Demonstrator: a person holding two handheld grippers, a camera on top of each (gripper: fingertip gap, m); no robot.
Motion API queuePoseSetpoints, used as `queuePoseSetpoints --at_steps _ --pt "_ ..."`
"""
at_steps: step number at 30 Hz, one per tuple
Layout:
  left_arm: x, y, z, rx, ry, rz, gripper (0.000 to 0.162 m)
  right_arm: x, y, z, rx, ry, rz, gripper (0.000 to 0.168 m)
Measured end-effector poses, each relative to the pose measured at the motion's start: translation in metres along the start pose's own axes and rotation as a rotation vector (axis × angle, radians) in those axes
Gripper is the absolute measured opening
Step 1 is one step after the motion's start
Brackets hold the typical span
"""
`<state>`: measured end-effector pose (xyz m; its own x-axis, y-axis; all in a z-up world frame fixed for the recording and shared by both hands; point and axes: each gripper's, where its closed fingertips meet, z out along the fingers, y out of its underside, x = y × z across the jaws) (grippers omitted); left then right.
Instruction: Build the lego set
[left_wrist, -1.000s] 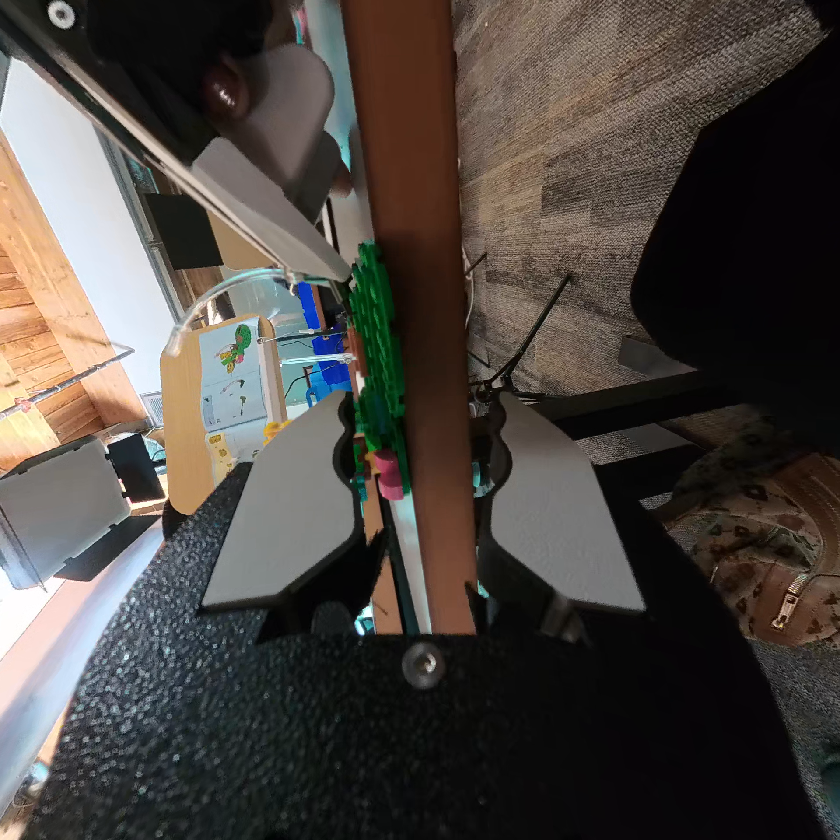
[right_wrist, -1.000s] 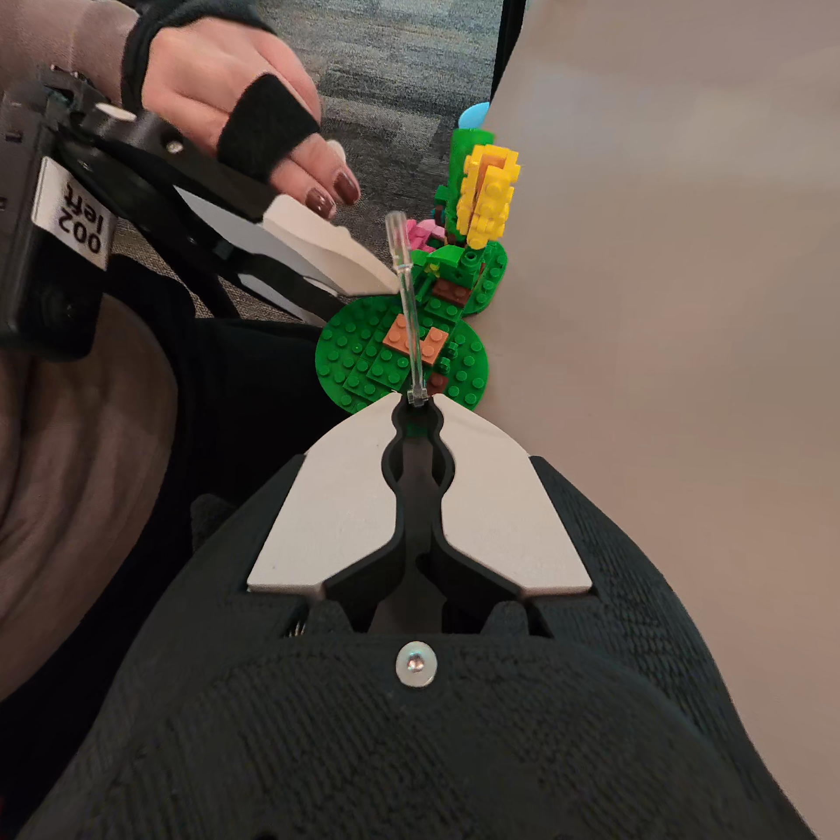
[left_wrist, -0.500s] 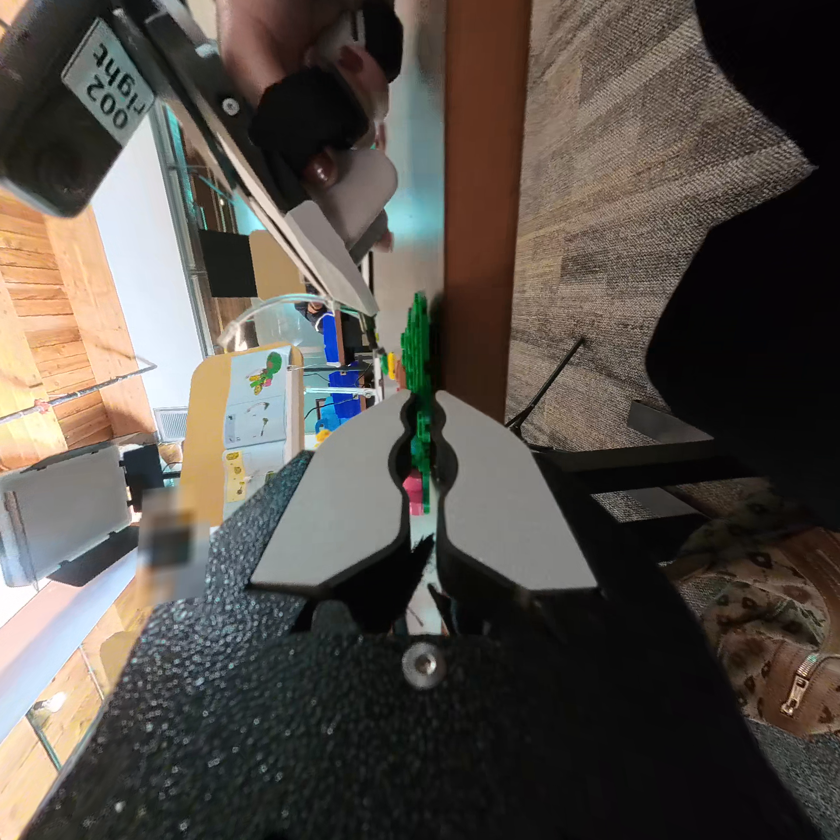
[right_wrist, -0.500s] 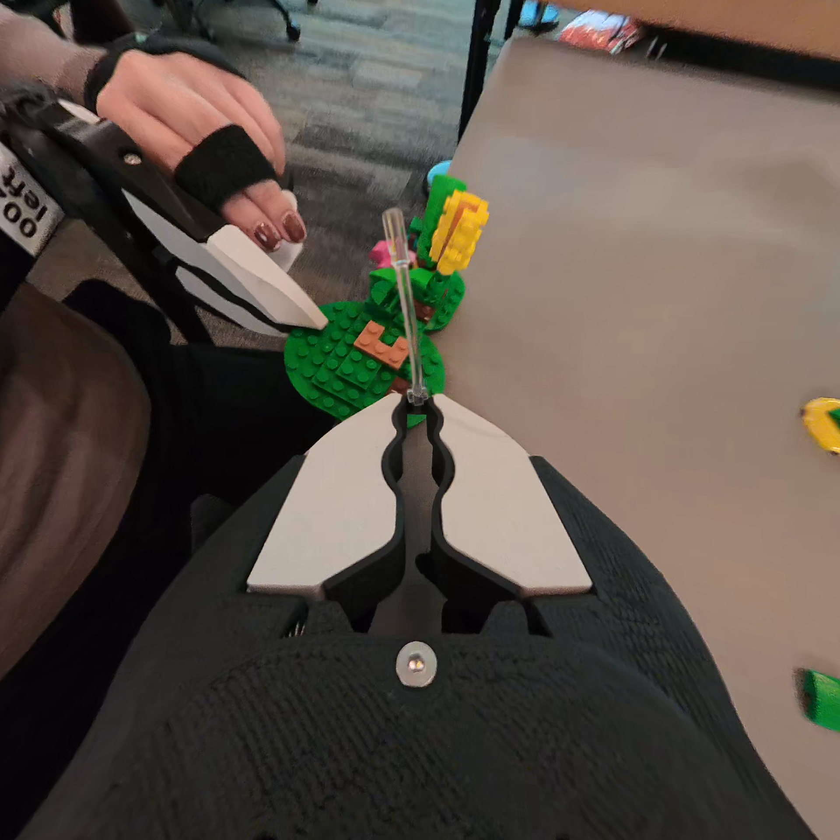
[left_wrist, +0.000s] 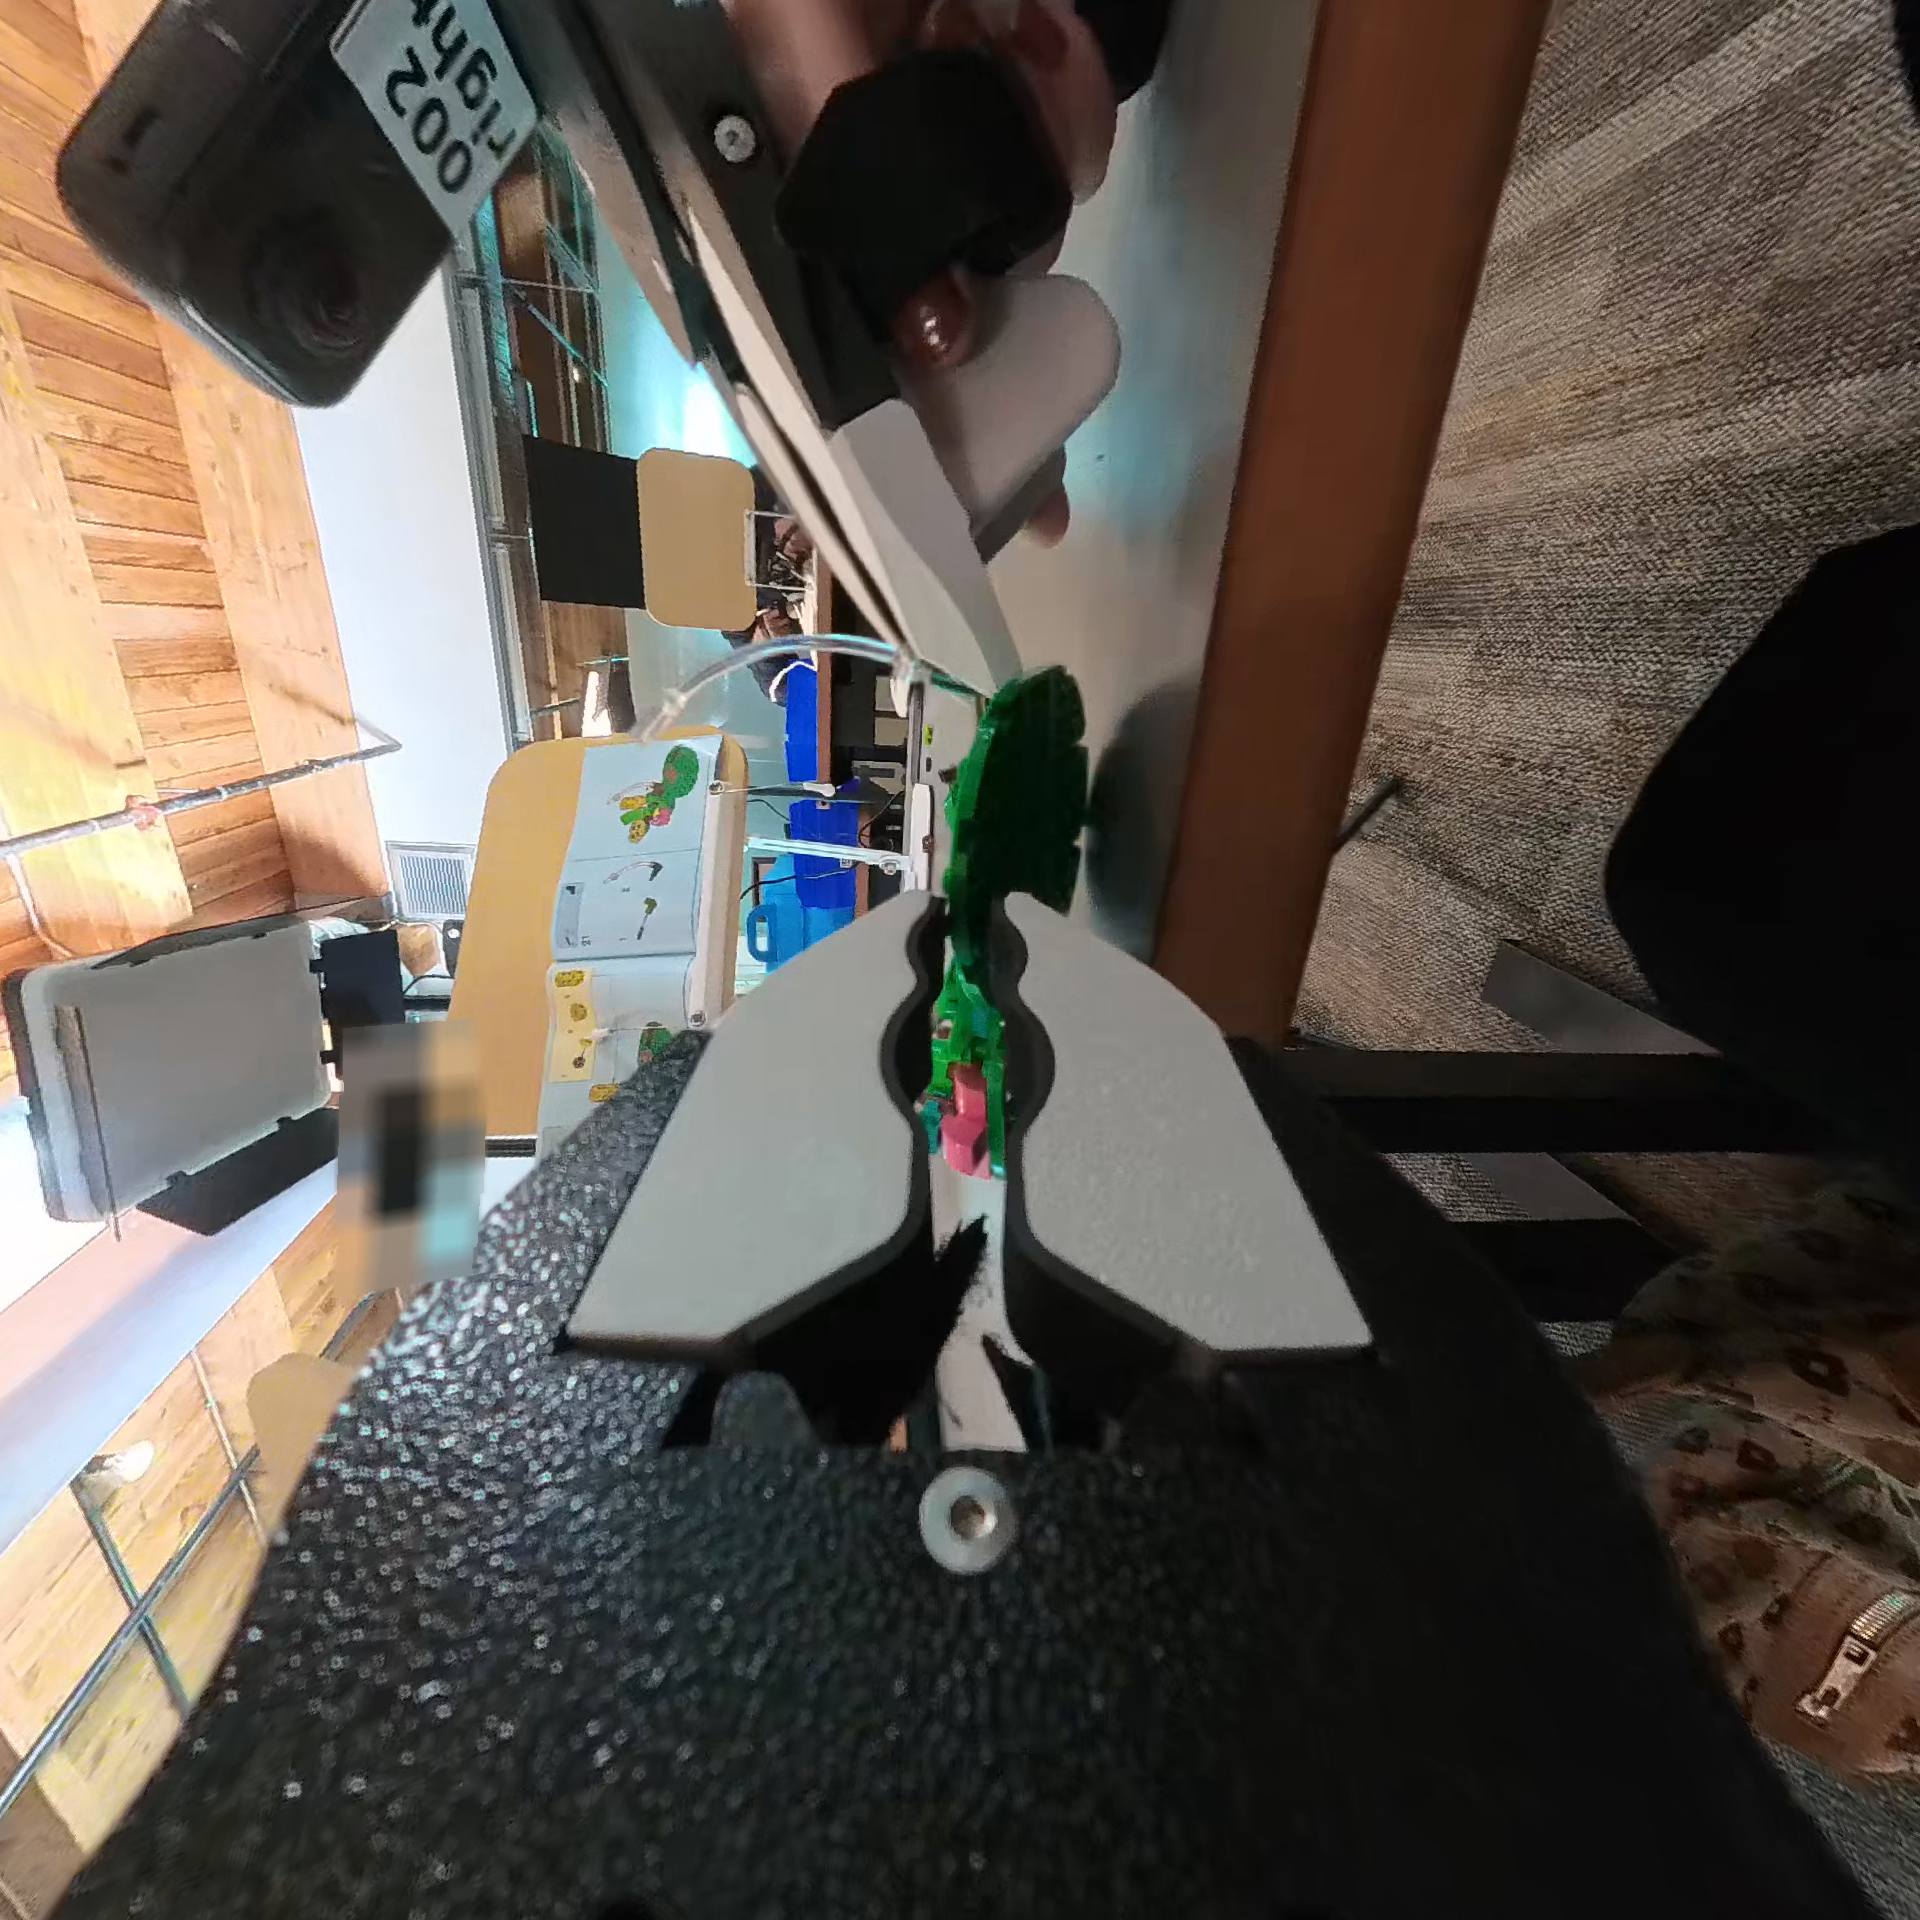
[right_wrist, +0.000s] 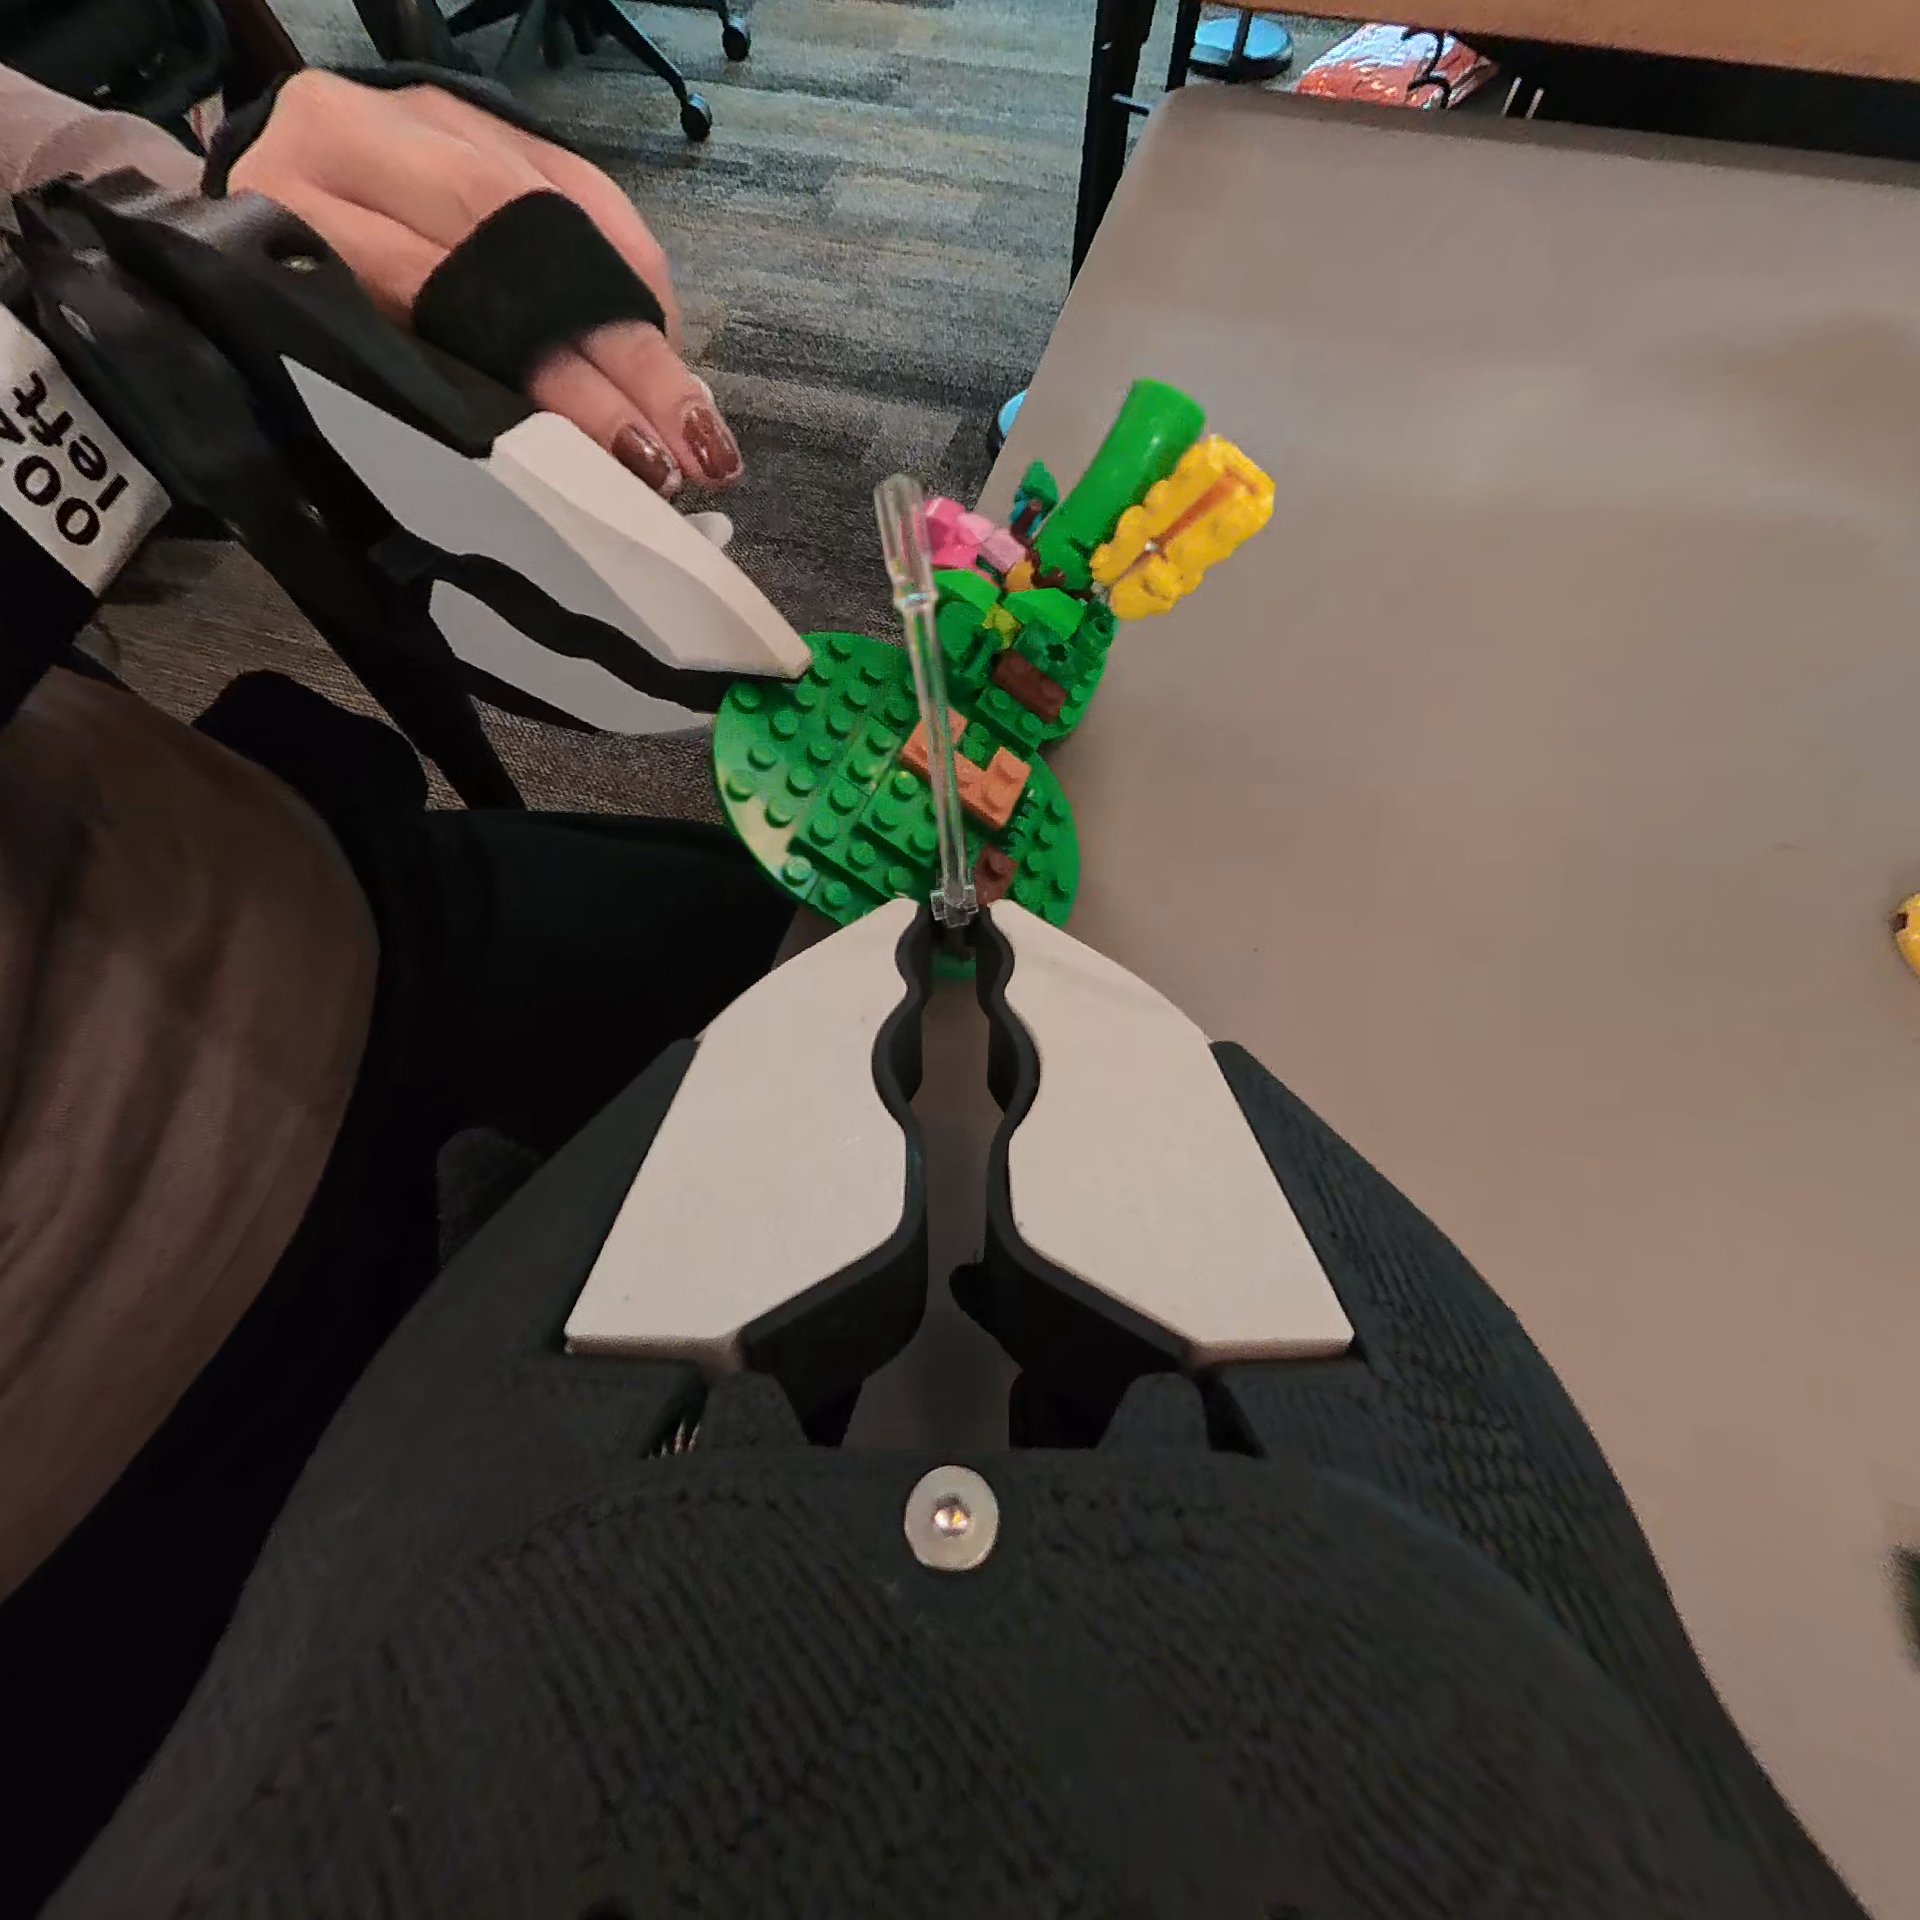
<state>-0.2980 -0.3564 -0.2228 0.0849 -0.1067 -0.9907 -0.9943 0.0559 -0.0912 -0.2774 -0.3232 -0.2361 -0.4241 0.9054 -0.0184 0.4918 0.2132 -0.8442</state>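
The lego model has round green baseplates (right_wrist: 831, 790) with brown tiles, a pink flower and a green-and-yellow stalk (right_wrist: 1174, 530). It overhangs the left edge of the grey table (right_wrist: 1507, 727). My left gripper (left_wrist: 971, 914) is shut on the plate's edge, and the plate shows edge-on (left_wrist: 1023, 790) between its fingers. That gripper also shows in the right wrist view (right_wrist: 774, 675), with a hand on it. My right gripper (right_wrist: 954, 914) is shut on the base of a clear thin rod (right_wrist: 930, 686) and holds it above the plate. The rod also shows in the left wrist view (left_wrist: 769, 660).
A yellow piece (right_wrist: 1907, 935) and a green piece (right_wrist: 1910, 1600) lie at the table's right. An instruction booklet (left_wrist: 634, 862) stands on a holder beyond, with blue bins (left_wrist: 821, 831) behind it. The table's wooden rim (left_wrist: 1299, 520) runs beside the plate. A patterned bag (left_wrist: 1766, 1507) lies on the carpet. Spacing between my two grippers at the tips: around 5 cm. Measured from the fingertips, the green piece (right_wrist: 1910, 1600) is 15 cm or so from the right gripper and 20 cm from the left.
My left gripper was open around the table edge and plate and has shut on the green plate. My right gripper has drawn back a little with the clear rod still in it.
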Motion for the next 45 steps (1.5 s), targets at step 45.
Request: queuePoseSetpoints --at_steps 45 --pt "0.012 -0.005 0.038 0.051 0.242 -0.029 0.025 -0.006 0.013 -0.006 -0.051 -0.107 0.133 0.006"
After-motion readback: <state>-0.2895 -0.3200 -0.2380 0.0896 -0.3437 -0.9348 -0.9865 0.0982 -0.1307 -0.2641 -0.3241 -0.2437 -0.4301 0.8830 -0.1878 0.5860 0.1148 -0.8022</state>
